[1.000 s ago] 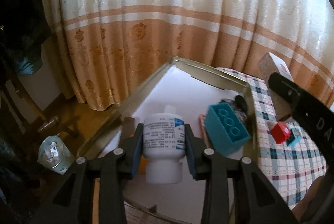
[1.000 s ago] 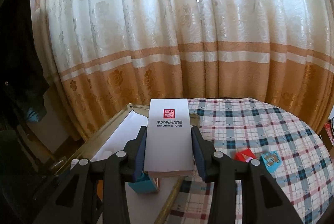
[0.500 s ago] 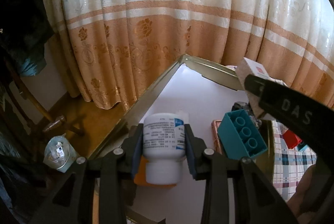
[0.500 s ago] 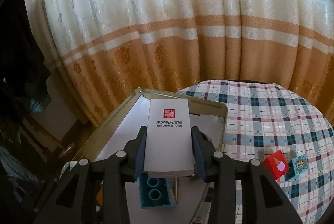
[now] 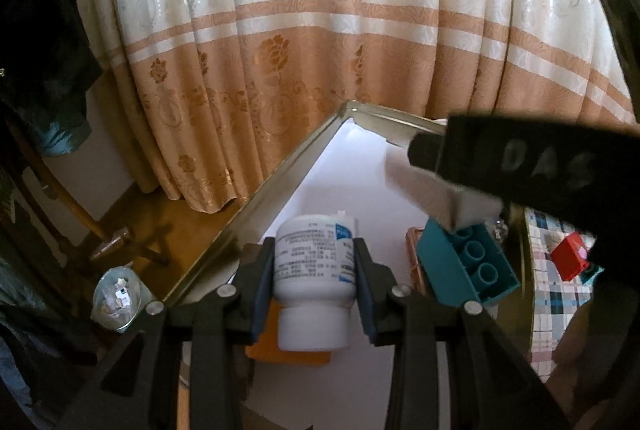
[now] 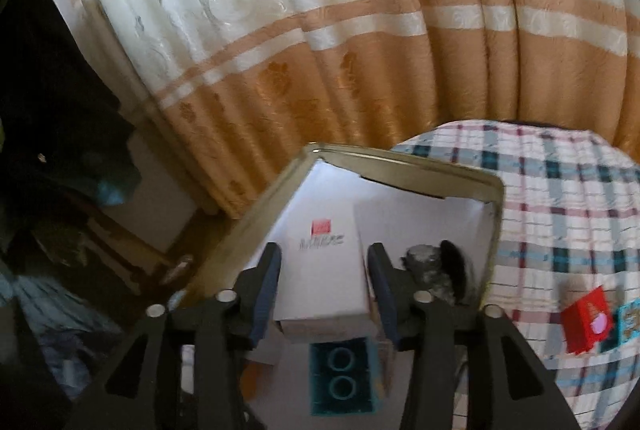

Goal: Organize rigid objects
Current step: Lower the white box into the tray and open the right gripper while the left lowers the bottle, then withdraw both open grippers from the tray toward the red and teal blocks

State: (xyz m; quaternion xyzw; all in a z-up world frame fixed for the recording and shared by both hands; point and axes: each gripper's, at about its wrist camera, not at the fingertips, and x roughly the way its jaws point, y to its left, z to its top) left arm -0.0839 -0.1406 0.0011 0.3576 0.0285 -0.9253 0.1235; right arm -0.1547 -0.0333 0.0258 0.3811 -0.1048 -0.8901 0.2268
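Observation:
My left gripper (image 5: 314, 244) has a white labelled bottle (image 5: 316, 270) between its pads, over the white-lined metal tray (image 5: 280, 185). Its jaws are opening, though the pads still touch the bottle's sides. My right gripper (image 6: 324, 248) hangs over the same tray (image 6: 400, 159), and its jaws are opening too. A white box with a red seal (image 6: 324, 270) is blurred between them and slipping down toward the teal brick (image 6: 344, 378). In the left wrist view the box (image 5: 440, 197) tilts under the right gripper's black finger (image 5: 520, 165), just above the brick (image 5: 468, 266).
An orange flat piece (image 5: 288, 354), a rose-gold framed item (image 5: 414, 258) and a dark grey lump (image 6: 432, 270) also lie in the tray. A red block (image 6: 588, 320) and a small teal tile (image 6: 628, 318) sit on the plaid cloth. A curtain hangs behind, and a glass jar (image 5: 116, 302) stands on the floor.
The right gripper has swung left and over the tray with the box, and its fingers have spread slightly. The box now looks loose. The left gripper has held still with the bottle.

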